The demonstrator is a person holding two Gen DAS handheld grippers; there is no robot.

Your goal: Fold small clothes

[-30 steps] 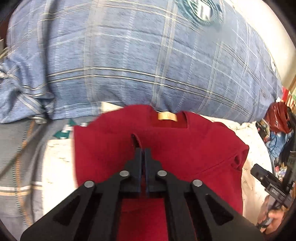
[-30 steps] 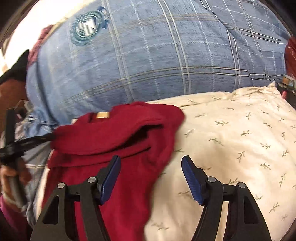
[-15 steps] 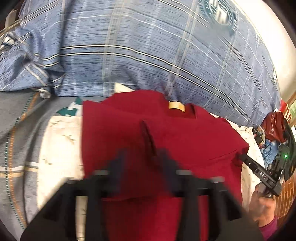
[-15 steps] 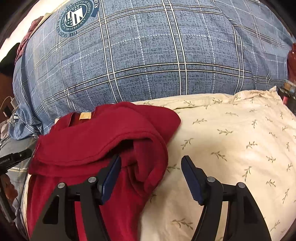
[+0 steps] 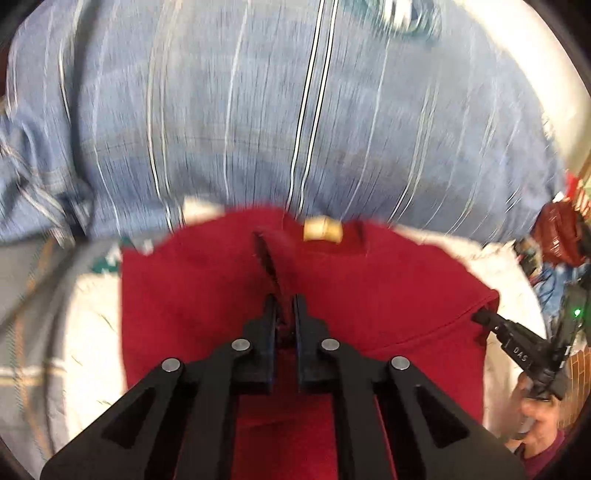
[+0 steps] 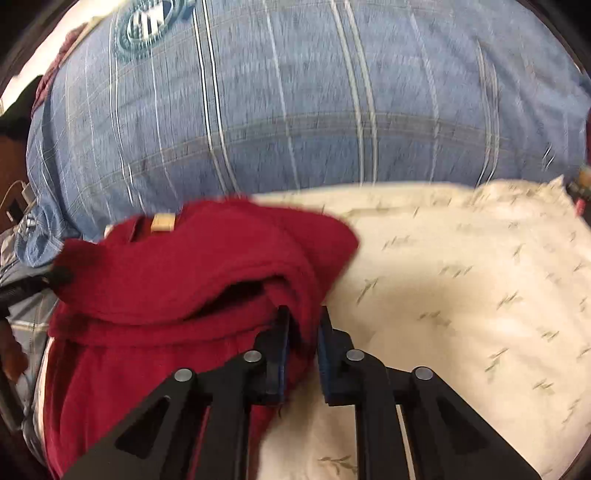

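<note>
Right wrist view: the red shirt point(image 6: 177, 280), lying on the cream pillow point(image 6: 461, 280), is being pinched at its sleeve edge by the right gripper point(image 6: 301, 332) and mid-body by the left gripper point(image 5: 284, 314); both folds are being best carried level toward the tan label point(image 6: 162, 222).

- One red shirt point(image 5: 369, 295), pinched between the fingers of both grippers, spreading ahead of them.
- One tan neck label point(image 5: 322, 229) on that shirt, ahead of the left fingertips.
- Two grippers: the left gripper point(image 5: 284, 306) and the right gripper point(image 6: 303, 321), each with two fingers, so four fingers in all.
- One blue plaid pillow point(image 6: 314, 110), beyond both pairs of fingers.
- One round crest point(image 6: 147, 26) printed on that pillow.
- One cream pillow with leaf sprigs point(image 6: 461, 277), under and right of the right fingers.
</note>
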